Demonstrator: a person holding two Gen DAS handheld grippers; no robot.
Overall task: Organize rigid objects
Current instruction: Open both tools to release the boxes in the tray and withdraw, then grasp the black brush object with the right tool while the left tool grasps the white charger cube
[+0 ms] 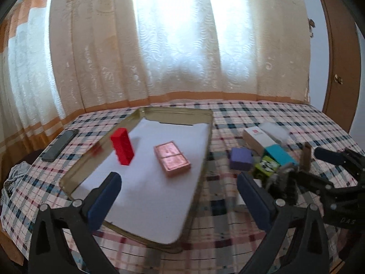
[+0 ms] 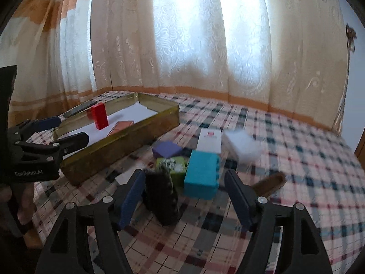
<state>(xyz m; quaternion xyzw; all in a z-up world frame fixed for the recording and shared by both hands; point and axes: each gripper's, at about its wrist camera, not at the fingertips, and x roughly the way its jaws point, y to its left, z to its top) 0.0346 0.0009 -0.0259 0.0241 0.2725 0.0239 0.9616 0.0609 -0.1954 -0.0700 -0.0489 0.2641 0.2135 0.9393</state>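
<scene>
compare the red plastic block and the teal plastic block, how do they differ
The red plastic block stands upright inside the gold metal tin; the teal plastic block lies flat outside it on the checked tablecloth. Red looks slimmer. Both are rigid and rectangular, and neither is held.

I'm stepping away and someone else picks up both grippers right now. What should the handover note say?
Left gripper: open, empty, over the near end of the tin tray.
Right gripper: open, nothing gripped, with a dark bristly object between its fingers.
Done: red block standing upright and pink flat box lying in the tray.
Left: still on the checked cloth beside the tray are the teal block, purple block, green box, white box with red mark, a second white box and a brown piece.
A phone lies beyond the tray.
</scene>
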